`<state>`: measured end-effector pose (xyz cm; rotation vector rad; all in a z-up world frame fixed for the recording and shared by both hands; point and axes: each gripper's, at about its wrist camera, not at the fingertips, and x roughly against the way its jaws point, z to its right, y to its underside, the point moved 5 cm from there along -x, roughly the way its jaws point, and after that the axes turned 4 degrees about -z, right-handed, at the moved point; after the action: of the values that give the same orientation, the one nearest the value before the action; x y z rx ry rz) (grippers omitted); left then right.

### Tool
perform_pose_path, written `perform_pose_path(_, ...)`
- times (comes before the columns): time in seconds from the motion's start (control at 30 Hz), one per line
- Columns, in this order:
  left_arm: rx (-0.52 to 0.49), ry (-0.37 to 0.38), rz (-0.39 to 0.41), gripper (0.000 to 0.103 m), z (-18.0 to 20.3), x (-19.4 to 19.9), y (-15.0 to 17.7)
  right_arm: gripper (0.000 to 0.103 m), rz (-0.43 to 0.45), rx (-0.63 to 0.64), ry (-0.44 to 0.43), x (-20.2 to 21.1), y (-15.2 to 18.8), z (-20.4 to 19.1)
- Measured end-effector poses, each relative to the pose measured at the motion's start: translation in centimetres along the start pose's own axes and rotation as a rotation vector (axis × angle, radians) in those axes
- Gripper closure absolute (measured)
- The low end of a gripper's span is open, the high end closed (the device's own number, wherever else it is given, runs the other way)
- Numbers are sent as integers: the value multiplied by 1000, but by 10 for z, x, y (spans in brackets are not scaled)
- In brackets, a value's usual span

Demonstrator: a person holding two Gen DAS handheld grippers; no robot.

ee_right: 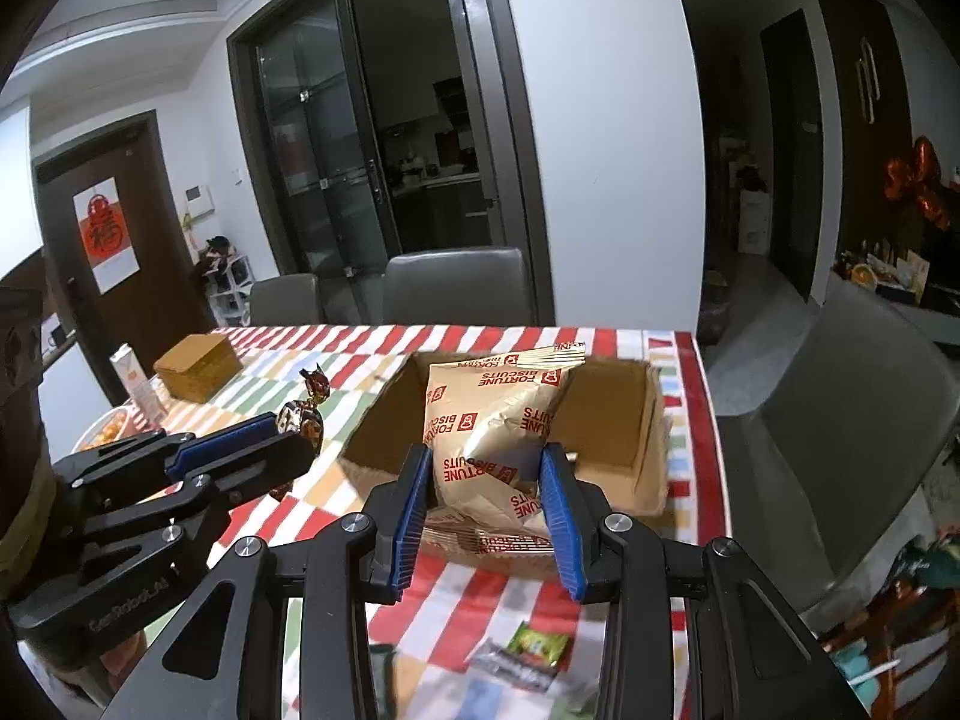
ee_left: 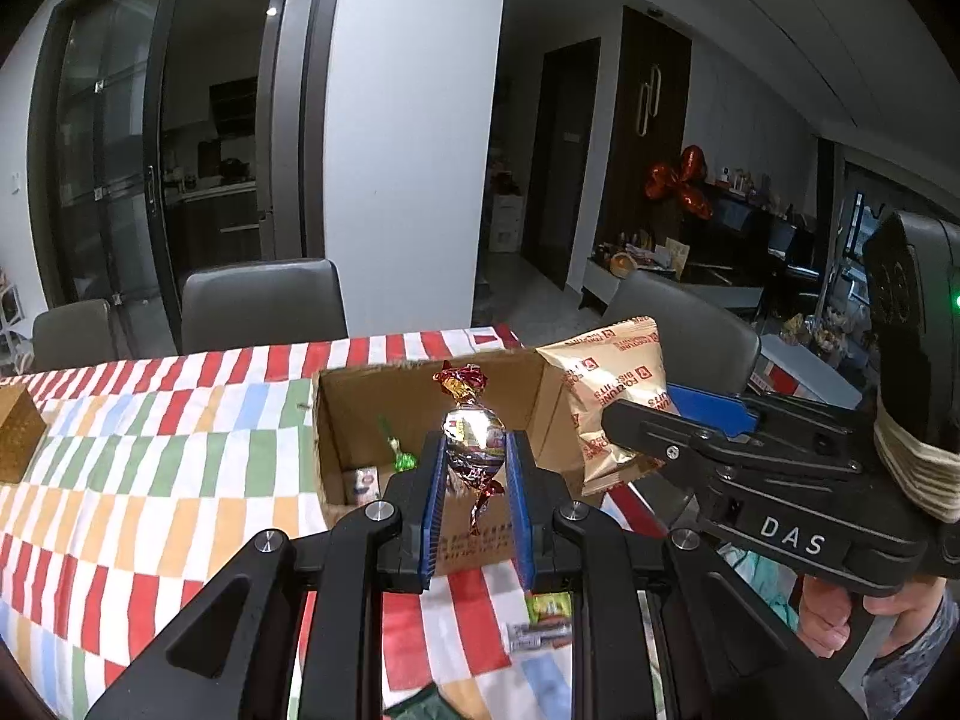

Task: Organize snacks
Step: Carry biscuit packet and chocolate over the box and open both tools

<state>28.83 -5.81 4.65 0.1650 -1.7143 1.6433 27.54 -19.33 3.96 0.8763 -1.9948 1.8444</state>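
Two tools (ee_left: 474, 468) (ee_right: 489, 498), one snack each

Left gripper (ee_left: 477, 468) clamped tight, right gripper (ee_right: 489, 492) gripping wider; both angled downward, seemingly side by side.

Dim indoor light here, the rooms behind nearly black. Both fisheye views bend walls and door frames hard toward dark, vignetted corners. A small ceiling lamp (ee_left: 271, 11) glints on the glass. Motion blur softens the wrappers (ee_right: 528, 654) on the tablecloth (ee_right: 480, 606).
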Motion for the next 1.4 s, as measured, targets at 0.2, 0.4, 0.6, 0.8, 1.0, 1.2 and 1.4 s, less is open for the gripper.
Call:
perform_pose_path(0.2, -12, -2, -17, 82, 2, -17, -19, 65, -23, -18, 12, -15, -18, 20)
perform_pose_path(0.4, -7, 0, -57, 82, -1, -39, -29, 65, -59, -25, 31, -34, -29, 32)
perform_pose_path(0.6, 19, 7, -115, 82, -11, -67, -31, 65, -92, -20, 44, -54, -34, 37)
perform_pose_path(0.8, 32, -2, -154, 82, -17, -87, -28, 65, -129, 5, 55, -71, -31, 38)
perform_pose_path(1.0, 46, -42, -190, 74, -24, -101, -25, 65, -160, 12, 65, -88, -29, 40)
perform_pose_path(1.2, 55, -87, -171, 61, -27, -82, -17, 47, -172, -21, 124, -83, -22, 46)
perform_pose_path(1.4, 44, -95, -112, 56, -15, -48, -7, 47, -148, -22, 148, -56, -7, 44)
